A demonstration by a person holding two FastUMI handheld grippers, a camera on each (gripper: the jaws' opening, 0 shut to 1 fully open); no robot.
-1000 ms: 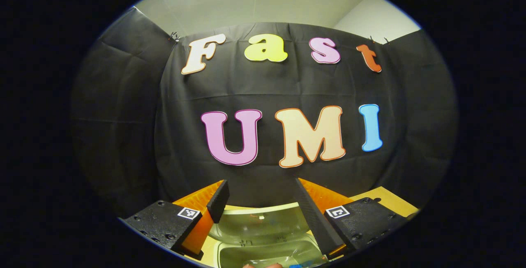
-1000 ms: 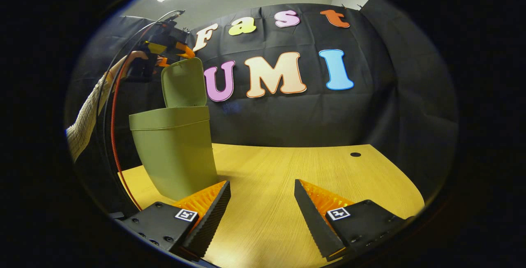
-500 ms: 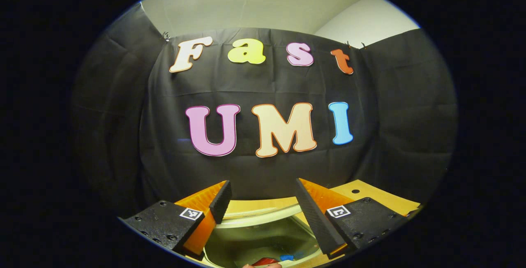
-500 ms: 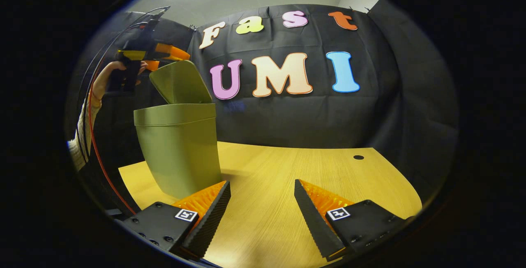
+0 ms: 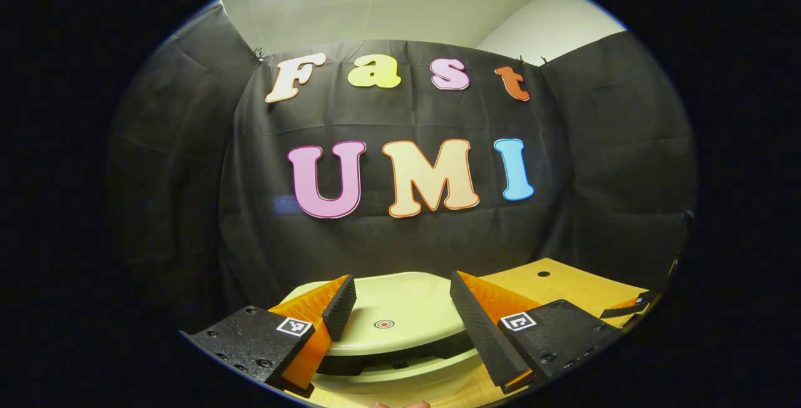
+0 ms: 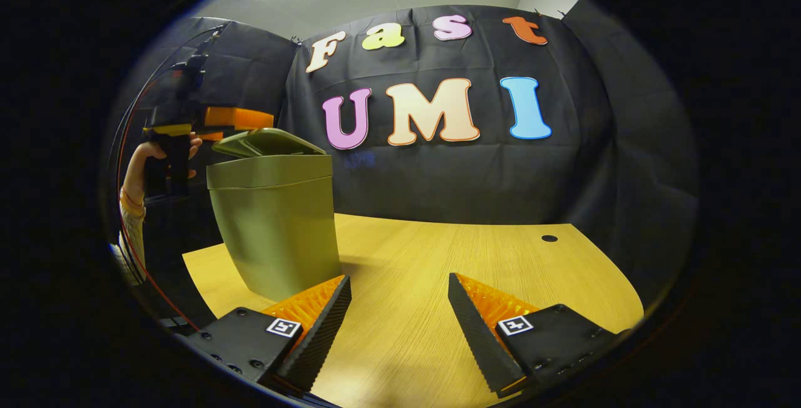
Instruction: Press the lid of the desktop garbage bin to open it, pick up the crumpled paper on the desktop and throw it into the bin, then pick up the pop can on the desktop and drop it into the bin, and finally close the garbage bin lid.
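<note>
The olive-green bin [image 6: 275,226] stands on the left of the wooden table [image 6: 438,258]. Its lid [image 6: 263,143] lies almost flat, tilted slightly up at the back. In the left gripper view the lid [image 5: 400,308] sits right under my open left gripper [image 5: 400,278], with a small red dot [image 5: 383,324] between the fingers and a dark gap above the bin's rim [image 5: 400,384]. In the right gripper view that left gripper [image 6: 234,119] hovers just over the lid's rear, held by a hand [image 6: 139,159]. My right gripper [image 6: 398,280] is open, low over the table. The bin's inside is hidden.
A small round hole [image 6: 549,238] is in the table near its far right edge, also seen from the left gripper [image 5: 543,273]. Cables [image 6: 128,233] hang from the left gripper beside the bin. Black cloth walls close the booth behind and at the sides.
The lid has swung down from upright to nearly flat, and the left gripper has come down with it. The bin's inside is now covered. The right gripper has barely moved.
</note>
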